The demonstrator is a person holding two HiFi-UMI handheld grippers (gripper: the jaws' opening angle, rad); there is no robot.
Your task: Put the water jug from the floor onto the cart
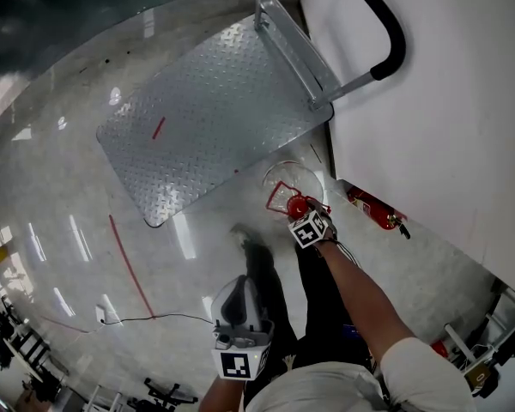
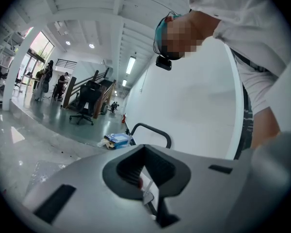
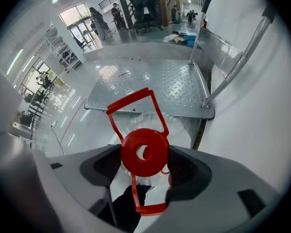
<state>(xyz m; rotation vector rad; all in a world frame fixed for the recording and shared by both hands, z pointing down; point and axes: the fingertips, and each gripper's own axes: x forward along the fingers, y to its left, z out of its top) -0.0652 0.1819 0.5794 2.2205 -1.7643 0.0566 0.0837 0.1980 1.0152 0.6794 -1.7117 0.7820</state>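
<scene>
The water jug [image 1: 293,178] is clear plastic with a red cap [image 3: 144,152] and a red carry handle [image 3: 133,106]. It stands on the floor just off the near corner of the cart [image 1: 206,118], close to the white wall. My right gripper [image 1: 302,211] points steeply down over the jug's top. Its jaws stand open with the cap between them [image 3: 144,165]. My left gripper [image 1: 243,283] hangs lower left by the person's legs, shut and holding nothing. Pointing roughly level [image 2: 144,152], it looks toward the cart's handle [image 2: 150,130].
The cart is a flat diamond-plate platform with a black-gripped push handle [image 1: 386,24] on its wall side. A red fire extinguisher [image 1: 373,209] lies by the wall [image 1: 446,101] right of the jug. A thin cable [image 1: 154,318] runs across the glossy floor at lower left.
</scene>
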